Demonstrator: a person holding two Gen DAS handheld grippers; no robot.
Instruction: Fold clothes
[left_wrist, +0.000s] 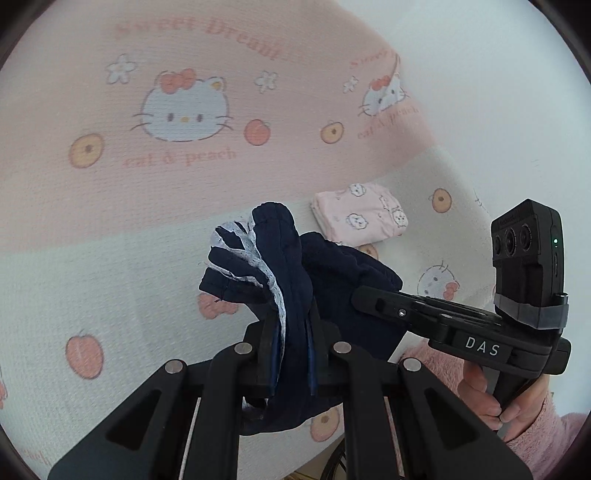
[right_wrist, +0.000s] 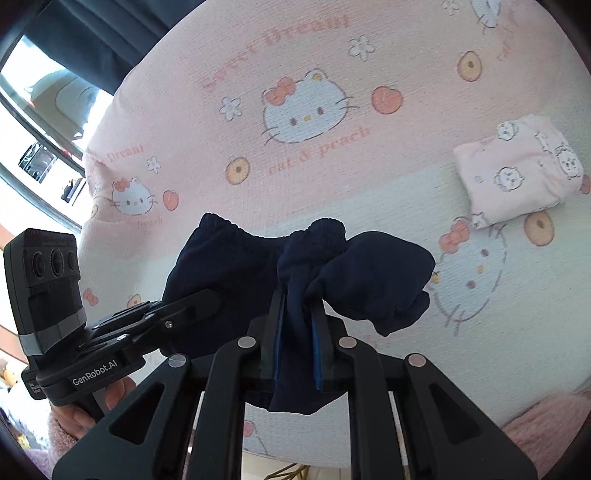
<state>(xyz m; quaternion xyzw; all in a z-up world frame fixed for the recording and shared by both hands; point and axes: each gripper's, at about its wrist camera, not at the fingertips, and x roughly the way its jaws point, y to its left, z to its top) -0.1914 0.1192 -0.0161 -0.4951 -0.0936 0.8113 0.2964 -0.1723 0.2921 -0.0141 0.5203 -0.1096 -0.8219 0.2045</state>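
Note:
A navy blue garment (left_wrist: 332, 273) with a white mesh lining hangs in the air above the bed, held between both grippers. My left gripper (left_wrist: 290, 325) is shut on one bunched part of it, with navy cloth and mesh pinched between its blue pads. My right gripper (right_wrist: 297, 314) is shut on the elastic waistband end of the same navy garment (right_wrist: 236, 258). The right gripper (left_wrist: 373, 297) also shows from the side in the left wrist view, buried in the cloth. The left gripper (right_wrist: 207, 299) shows likewise in the right wrist view.
A pink and cream bedspread (left_wrist: 147, 206) with cat and peach prints covers the bed (right_wrist: 332, 155). A folded pink garment (left_wrist: 360, 216) with small bear prints lies on it (right_wrist: 517, 170). A window (right_wrist: 40, 110) is at the far left. Hands in pink fluffy sleeves (left_wrist: 546, 435) hold the handles.

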